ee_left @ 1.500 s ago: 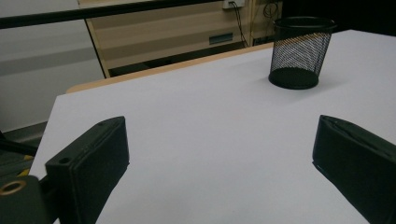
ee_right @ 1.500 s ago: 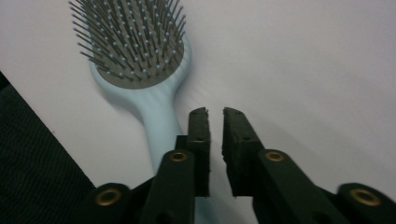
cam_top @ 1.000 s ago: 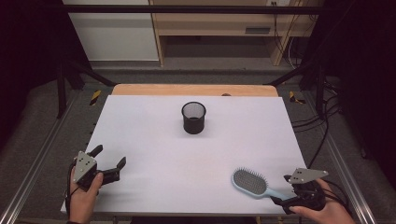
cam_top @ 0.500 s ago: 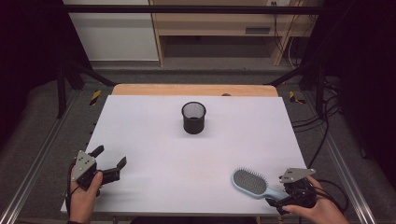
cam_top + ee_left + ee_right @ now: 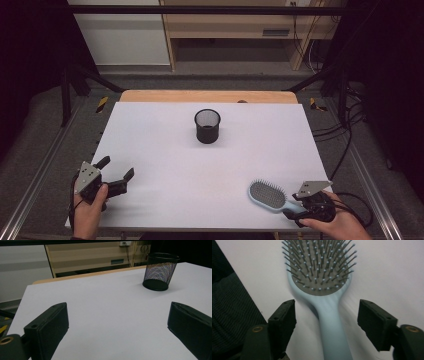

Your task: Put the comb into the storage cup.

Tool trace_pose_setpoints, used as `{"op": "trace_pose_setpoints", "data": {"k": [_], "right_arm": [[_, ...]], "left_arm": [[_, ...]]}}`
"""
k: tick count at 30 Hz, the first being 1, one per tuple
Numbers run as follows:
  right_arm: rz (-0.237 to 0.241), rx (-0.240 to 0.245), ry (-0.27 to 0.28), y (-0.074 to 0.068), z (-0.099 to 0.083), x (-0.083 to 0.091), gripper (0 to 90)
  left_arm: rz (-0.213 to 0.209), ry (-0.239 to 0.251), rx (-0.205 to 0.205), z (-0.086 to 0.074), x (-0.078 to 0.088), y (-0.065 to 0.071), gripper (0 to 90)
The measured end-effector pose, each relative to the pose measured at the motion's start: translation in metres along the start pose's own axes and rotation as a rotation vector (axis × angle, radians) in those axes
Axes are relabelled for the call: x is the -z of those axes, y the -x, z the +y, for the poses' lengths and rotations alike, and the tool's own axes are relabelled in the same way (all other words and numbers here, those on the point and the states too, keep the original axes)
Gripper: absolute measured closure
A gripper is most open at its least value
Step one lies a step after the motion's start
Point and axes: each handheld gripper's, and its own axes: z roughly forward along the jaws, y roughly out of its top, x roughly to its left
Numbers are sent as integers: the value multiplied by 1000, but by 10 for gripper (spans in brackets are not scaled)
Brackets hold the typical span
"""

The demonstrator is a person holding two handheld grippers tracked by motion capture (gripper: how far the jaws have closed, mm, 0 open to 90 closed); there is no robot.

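A light blue hairbrush point(image 5: 268, 195) lies bristles up near the front right of the white table point(image 5: 210, 165). In the right gripper view its handle point(image 5: 332, 325) runs between the two black jaws of my right gripper point(image 5: 327, 326), with a gap on each side. The jaws have just been closing around the handle and the pads do not touch it. From above, my right gripper point(image 5: 296, 211) sits at the handle end. My left gripper point(image 5: 116, 175) rests open at the front left with nothing between its jaws. A black mesh cup point(image 5: 207, 126) stands upright at mid-table point(image 5: 160, 271).
The table's front edge runs just behind both hands. A wooden strip point(image 5: 207, 96) borders the far edge. Metal rails point(image 5: 35, 185) flank the table and cables point(image 5: 350, 145) lie off to the right. A dark cloth point(image 5: 229, 315) lies left of the right gripper.
My right gripper has edged down towards the front edge along the brush handle, and its jaws stand narrower than before. The left gripper, brush and cup have stayed put.
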Motion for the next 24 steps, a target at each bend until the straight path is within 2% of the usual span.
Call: {"op": "trace_pose_setpoints", "data": {"k": [7,11,12,20,24], "right_arm": [[29,16,-32,0,-3,-5,426],[41,14,-25,2,-3,-6,447],[41,12,-24,2,-3,-7,460],[37,31,-25,4,-3,-9,548],[24,49,-25,2,-4,-9,589]], "left_arm": [[-2,-6,-18,0,-2,1,34],[-1,-4,2,-1,-1,-1,34],[-1,0,12,-1,0,-2,34],[1,6,14,0,0,-1,35],[-3,-3,-1,0,-1,0,36]]}}
